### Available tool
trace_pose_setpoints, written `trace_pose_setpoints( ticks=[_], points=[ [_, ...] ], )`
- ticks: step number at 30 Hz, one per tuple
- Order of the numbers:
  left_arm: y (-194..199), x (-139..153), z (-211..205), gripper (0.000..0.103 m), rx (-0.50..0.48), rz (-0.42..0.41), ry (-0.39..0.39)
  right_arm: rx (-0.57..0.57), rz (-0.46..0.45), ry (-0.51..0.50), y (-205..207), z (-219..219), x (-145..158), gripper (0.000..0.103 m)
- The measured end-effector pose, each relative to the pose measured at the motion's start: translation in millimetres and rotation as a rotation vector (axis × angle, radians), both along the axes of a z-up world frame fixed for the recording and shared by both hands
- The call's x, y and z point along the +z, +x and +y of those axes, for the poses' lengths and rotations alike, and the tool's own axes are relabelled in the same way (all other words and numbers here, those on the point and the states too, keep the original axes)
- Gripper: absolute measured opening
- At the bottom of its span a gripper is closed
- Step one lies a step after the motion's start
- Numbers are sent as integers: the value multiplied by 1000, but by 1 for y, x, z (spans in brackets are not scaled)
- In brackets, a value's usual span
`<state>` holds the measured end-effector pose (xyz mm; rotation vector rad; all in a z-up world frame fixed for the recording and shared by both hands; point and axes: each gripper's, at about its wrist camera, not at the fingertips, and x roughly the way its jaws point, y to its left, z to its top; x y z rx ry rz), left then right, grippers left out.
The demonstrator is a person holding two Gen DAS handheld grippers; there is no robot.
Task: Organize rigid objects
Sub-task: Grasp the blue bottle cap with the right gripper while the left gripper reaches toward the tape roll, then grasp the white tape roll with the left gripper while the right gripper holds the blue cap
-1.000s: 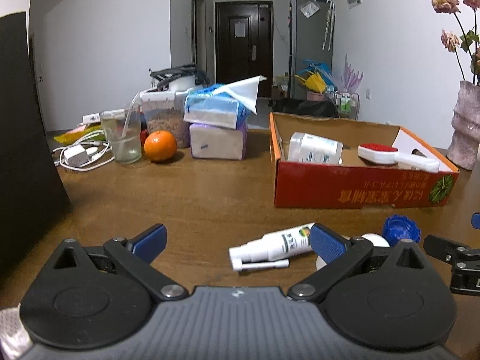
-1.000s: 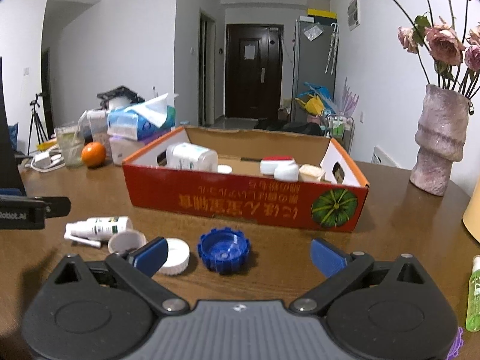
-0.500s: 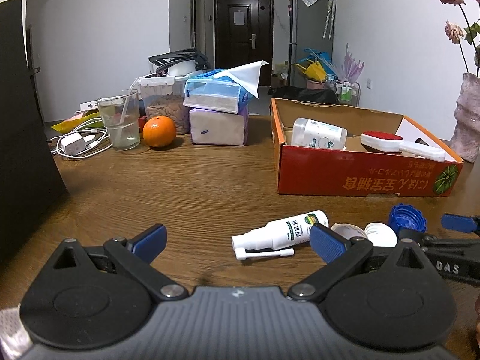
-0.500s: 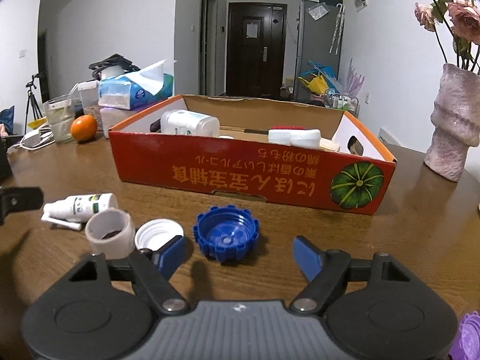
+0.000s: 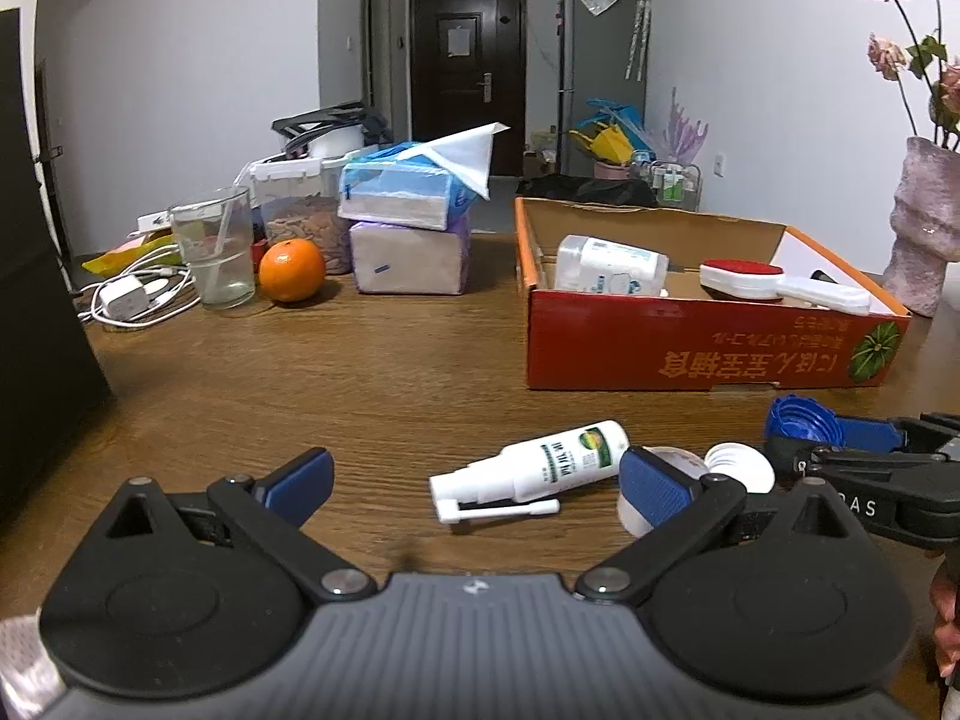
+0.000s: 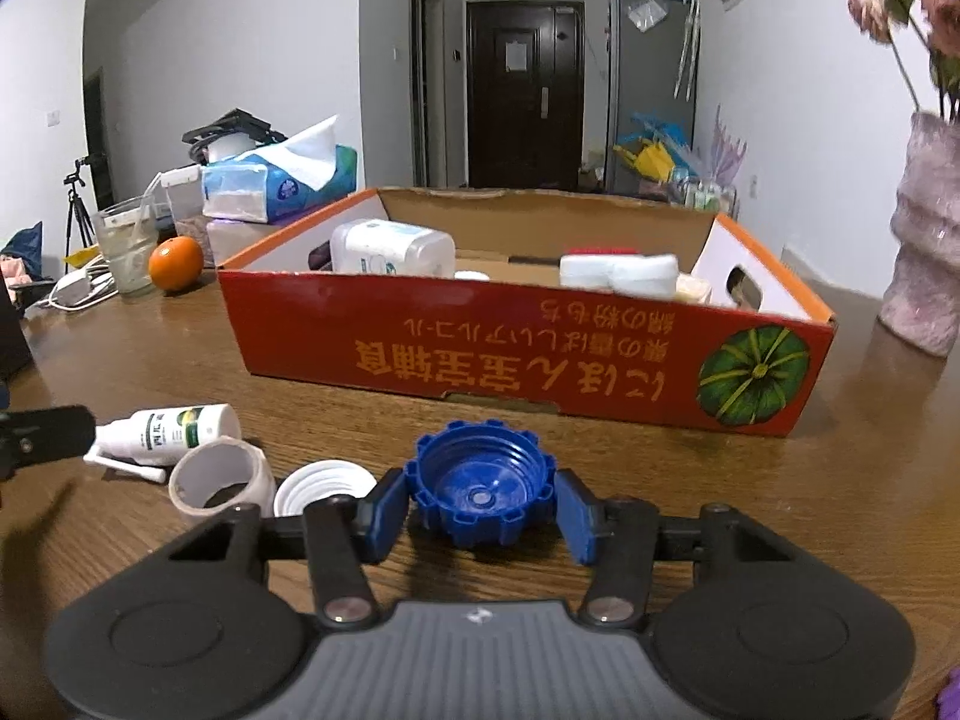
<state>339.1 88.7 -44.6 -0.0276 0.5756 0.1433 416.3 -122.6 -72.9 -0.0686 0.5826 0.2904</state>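
The blue cap (image 6: 480, 489) lies mouth-up on the desk (image 6: 780, 510), just in front of the orange cardboard box (image 6: 522, 354), and sits between the pads of the right tongs (image 6: 482, 510), whose jaws are closing on it. The left pad touches its rim; the right pad looks a hair off, so the grip is not yet firm.

The cap is hard moulded plastic, round, threaded inside, with a notched, lobed rim. That rim is the risk: pads landing on a lobe on one side and a notch on the other could twist the cap or squirt it forward across the smooth varnished wood. Closing low could also scrape the desk.

Touching or nearly touching the left pad lies a white ribbed lid (image 6: 321, 486), which may be nudged. Beside it stand a short white tube (image 6: 219, 474) and a white spray bottle (image 6: 171, 429) on its side, both slick plastic.

The left tongs (image 5: 474, 480) stand wide and empty, hovering over the spray bottle area.
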Motion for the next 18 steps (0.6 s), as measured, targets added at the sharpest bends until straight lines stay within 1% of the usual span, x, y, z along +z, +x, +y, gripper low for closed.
trace_pose_setpoints(
  ticks=[3, 9, 16, 18],
  points=[
    [0, -1, -8, 103, -12, -10, 13, -10, -21, -5, -5, -2, 3, 52],
    [3, -3, -27, 103, -53, -25, 14, -30, -39, 4, -10, -12, 7, 52],
    [12, -12, -57, 103, -95, -3, 50, -51, -50, 11, -14, -31, 10, 52],
    [15, -14, -61, 101, -104, 8, 46, -59, -55, 13, -16, -36, 11, 52]
  ],
)
